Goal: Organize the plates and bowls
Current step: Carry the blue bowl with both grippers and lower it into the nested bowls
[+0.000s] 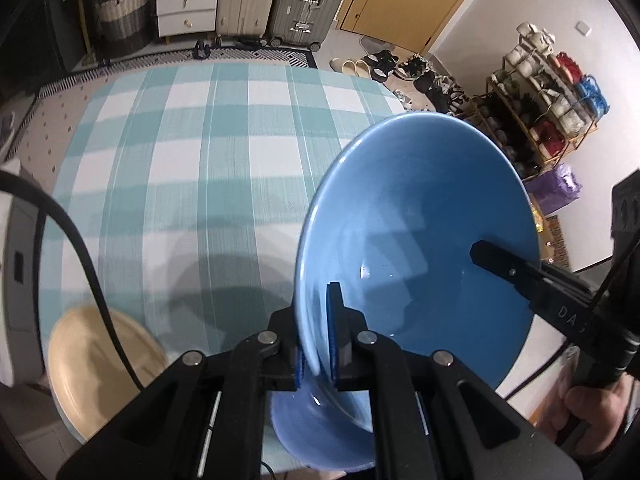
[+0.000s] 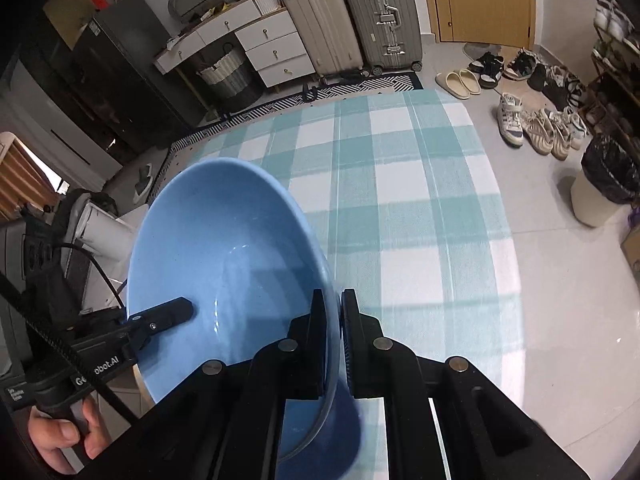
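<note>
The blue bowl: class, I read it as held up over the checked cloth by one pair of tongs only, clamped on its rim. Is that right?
Not quite. Two pairs hold the blue bowl: the left tongs and the right tongs each clamp its rim on opposite sides. The left wrist view shows both. It is over the checked cloth.

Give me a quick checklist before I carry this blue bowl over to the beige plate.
1. Left gripper clamped on the blue bowl rim: ok.
2. Right gripper clamped on the opposite rim: ok.
3. Bowl clear of the checked tablecloth: ok, it hangs above the cloth.
4. Bowl empty: ok, nothing inside.
5. Beige plate free to receive it: cannot tell, partly hidden by the black cable and blurred.
6. Cable clear of the path: not ok, it crosses over the plate in the left wrist view.
</note>
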